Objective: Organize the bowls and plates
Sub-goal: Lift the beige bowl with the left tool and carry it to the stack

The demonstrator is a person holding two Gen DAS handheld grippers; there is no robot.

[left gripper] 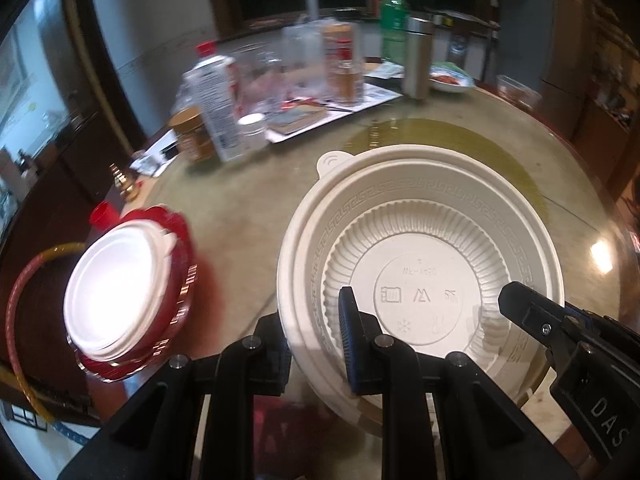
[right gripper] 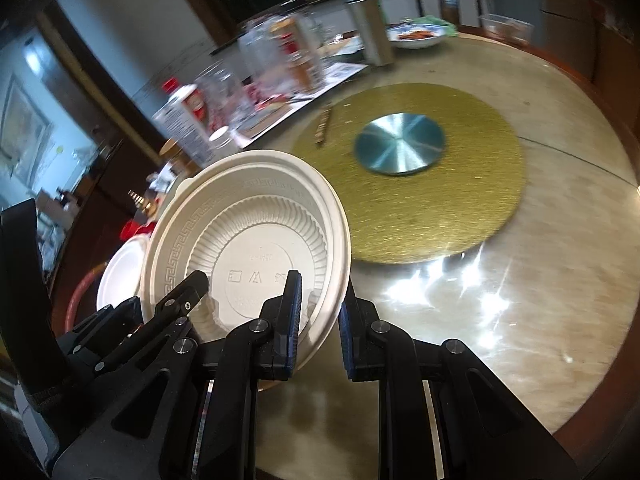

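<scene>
A cream plastic bowl [left gripper: 420, 240] with a ribbed wall and a key-pattern band hangs tilted over the table, and it looks like nested bowls. My left gripper [left gripper: 312, 312] is shut on its near left rim, one finger inside and one outside. My right gripper [right gripper: 320, 292] is shut on the near right rim [right gripper: 328, 280] in the same way. The right gripper's finger [left gripper: 520, 304] reaches into the bowl in the left wrist view, and the left gripper's finger [right gripper: 192, 286] does so in the right wrist view. White plates [left gripper: 116, 288] are stacked on red ones at the left.
A gold turntable [right gripper: 440, 220] with a steel hub [right gripper: 400, 144] lies at the table's middle. Bottles, jars and glasses [left gripper: 280, 80], a steel flask [left gripper: 418, 56], a green bottle [left gripper: 394, 24] and a dish of food [left gripper: 450, 78] crowd the far side. A red and yellow hose [left gripper: 24, 280] curves at the left.
</scene>
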